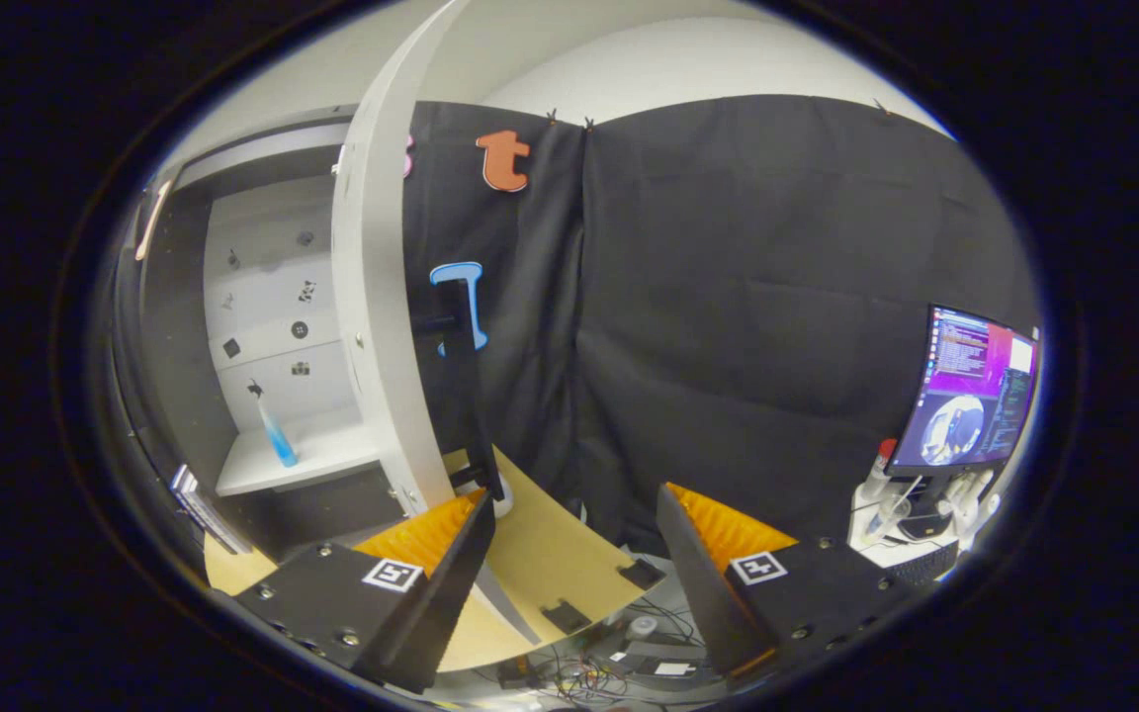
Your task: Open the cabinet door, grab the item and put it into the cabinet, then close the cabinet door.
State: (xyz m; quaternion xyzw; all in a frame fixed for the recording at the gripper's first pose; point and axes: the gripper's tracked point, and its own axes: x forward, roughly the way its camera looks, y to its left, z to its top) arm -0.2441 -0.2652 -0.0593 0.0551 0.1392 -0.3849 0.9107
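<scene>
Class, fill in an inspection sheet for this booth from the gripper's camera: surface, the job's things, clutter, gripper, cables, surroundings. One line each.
Surface: tan tabletop under the cabinet, with dark flat pieces near its front edge.
Job's things: cabinet door stands open, seen edge-on, with a dark handle; a blue bottle stands upright on the cabinet shelf.
Clutter: white bottles below the monitor.
Gripper: gripper open, nothing between its fingers, ahead of the door's edge.
Cables: loose wires and small devices below the table's front edge.
Surroundings: black cloth wall; lit monitor beyond the right finger.
</scene>
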